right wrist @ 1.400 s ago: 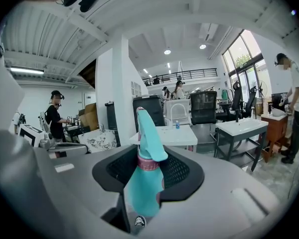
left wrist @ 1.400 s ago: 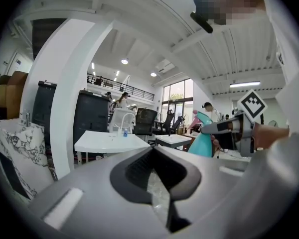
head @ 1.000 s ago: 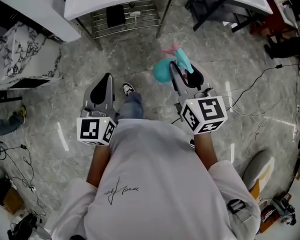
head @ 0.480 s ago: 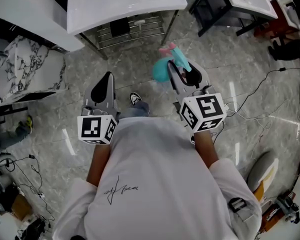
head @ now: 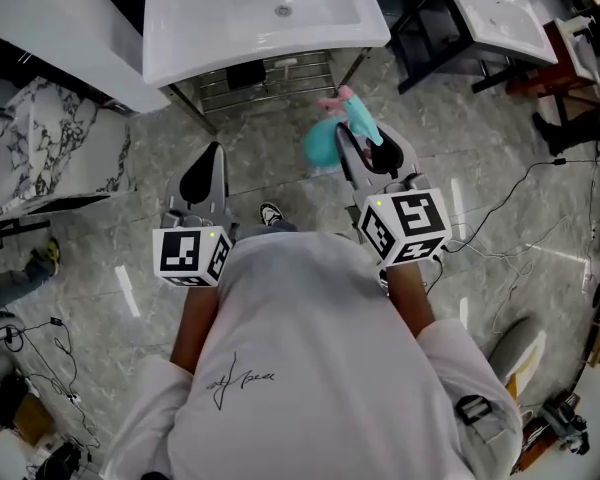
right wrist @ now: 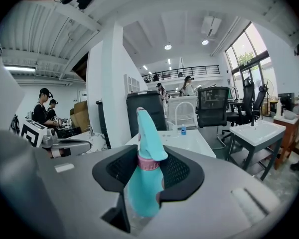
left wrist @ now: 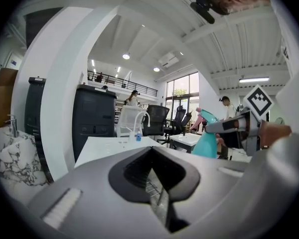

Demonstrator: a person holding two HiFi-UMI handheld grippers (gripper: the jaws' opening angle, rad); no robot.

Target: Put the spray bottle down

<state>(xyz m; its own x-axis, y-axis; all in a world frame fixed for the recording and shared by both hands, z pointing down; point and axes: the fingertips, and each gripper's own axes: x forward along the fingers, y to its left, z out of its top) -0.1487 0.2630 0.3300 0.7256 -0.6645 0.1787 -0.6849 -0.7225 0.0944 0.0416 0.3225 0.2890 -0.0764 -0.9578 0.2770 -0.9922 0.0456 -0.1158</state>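
Right claw (right wrist: 148, 153) clamps the teal spray bottle (right wrist: 144, 188); left claw (left wrist: 150, 151) is closed, empty.

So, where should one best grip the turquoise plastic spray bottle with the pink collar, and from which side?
On the turquoise spray bottle, the rounded body just under the pink collar, from the side: it stands upright and widens there, as the right gripper grips it.

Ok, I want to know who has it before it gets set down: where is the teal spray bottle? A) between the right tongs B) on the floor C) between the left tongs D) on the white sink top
A: the spray bottle stands upright, clamped between the right tongs, while the left tongs have nothing between them.
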